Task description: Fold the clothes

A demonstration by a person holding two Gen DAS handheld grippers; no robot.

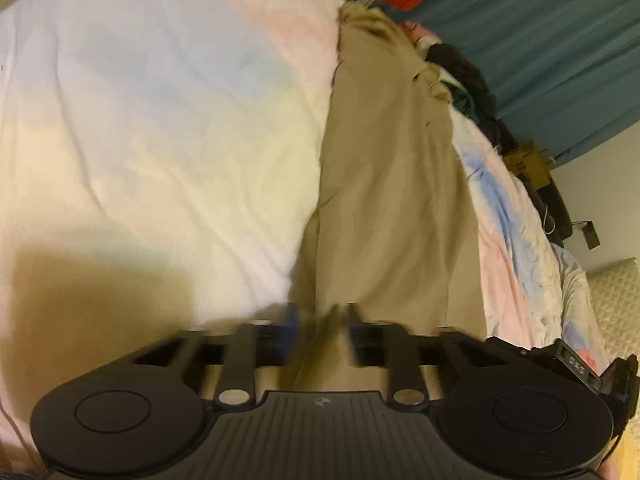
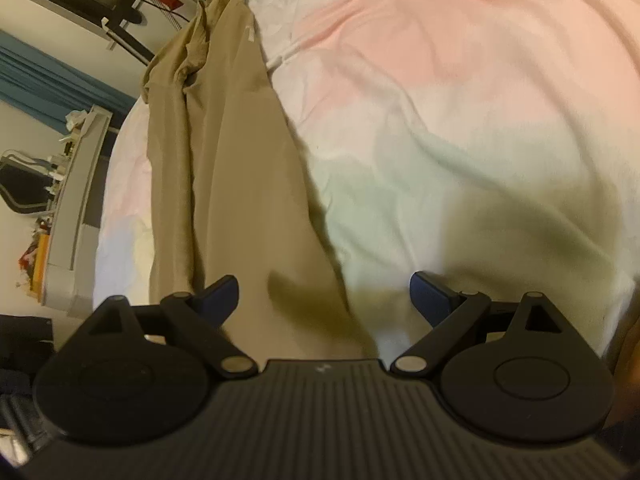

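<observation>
tan trousers (image 1: 384,184) lie lengthwise on a bed whose pastel duvet (image 1: 160,120) shows pink, blue and pale-yellow patches; the landmark for all places below is this garment. in the left wrist view the garment runs from the near edge of the frame up toward a bunched, gathered end at the far side, with the wide part of the duvet on one flank and a narrow strip of duvet on the other. beyond that narrow strip lies a heap of dark clothes (image 1: 468,76), and behind the heap hangs a teal curtain (image 1: 540,40). the left hand-held gripper (image 1: 320,328) has its fingers drawn close together on the near end of the garment, a fold of tan cloth pinched between them; the picture is motion-blurred here. in the right wrist view the right hand-held gripper (image 2: 324,296) is spread wide: one blue finger (image 2: 220,296) sits over the near end of the trousers (image 2: 224,160), the other over bare duvet (image 2: 460,120) beside it, nothing between them. a grey shelf unit (image 2: 76,216) stands past the bed edge, on the garment's far flank.
</observation>
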